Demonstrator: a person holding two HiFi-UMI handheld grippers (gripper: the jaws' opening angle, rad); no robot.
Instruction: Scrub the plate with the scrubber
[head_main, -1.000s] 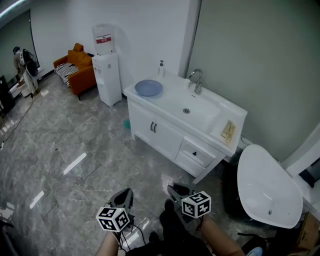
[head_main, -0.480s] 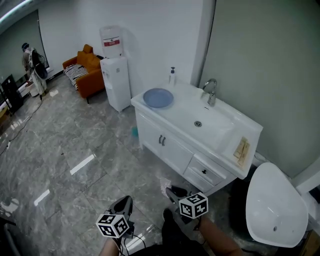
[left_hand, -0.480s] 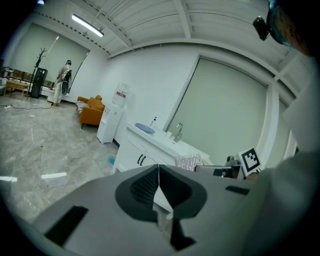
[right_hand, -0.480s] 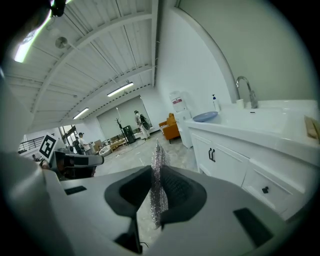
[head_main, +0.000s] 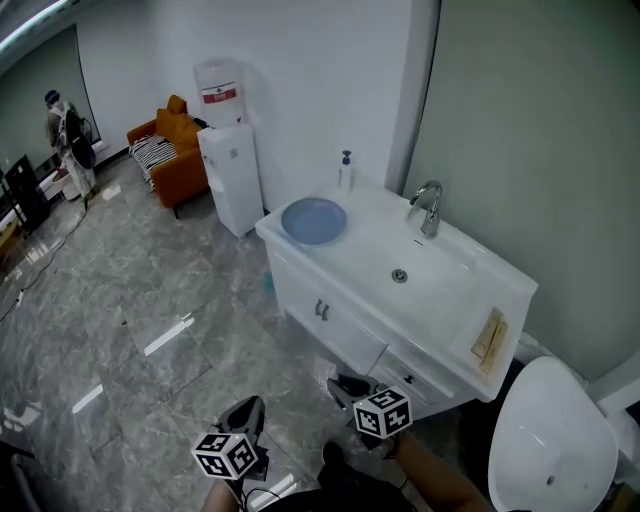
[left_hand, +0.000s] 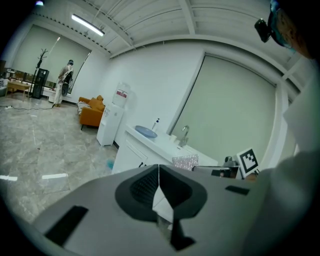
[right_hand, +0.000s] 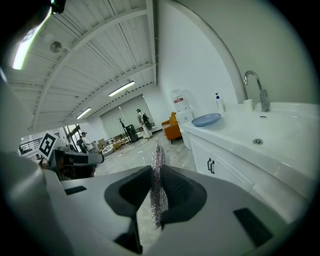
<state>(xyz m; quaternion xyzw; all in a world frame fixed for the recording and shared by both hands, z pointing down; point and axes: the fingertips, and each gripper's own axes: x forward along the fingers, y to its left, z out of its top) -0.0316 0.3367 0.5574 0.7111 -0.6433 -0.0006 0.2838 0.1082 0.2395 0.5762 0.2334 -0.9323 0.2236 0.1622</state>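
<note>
With my right gripper (right_hand: 157, 172) pinching the silvery scrubber (right_hand: 158, 200) and my left gripper (left_hand: 159, 172) closed empty, I judge I should close in squarely on the blue plate (head_main: 313, 220), lying well apart on the counter (head_main: 365, 250) beside the basin (head_main: 425, 290).

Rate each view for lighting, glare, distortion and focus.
Head view: evenly lit and sharp; ceiling-light streaks glare on the glossy floor. Left gripper view: heavy fisheye bend, dark corners. Right gripper view: same bend; the ceiling lamp flares at top left; the scrubber looks fairly sharp.
</note>
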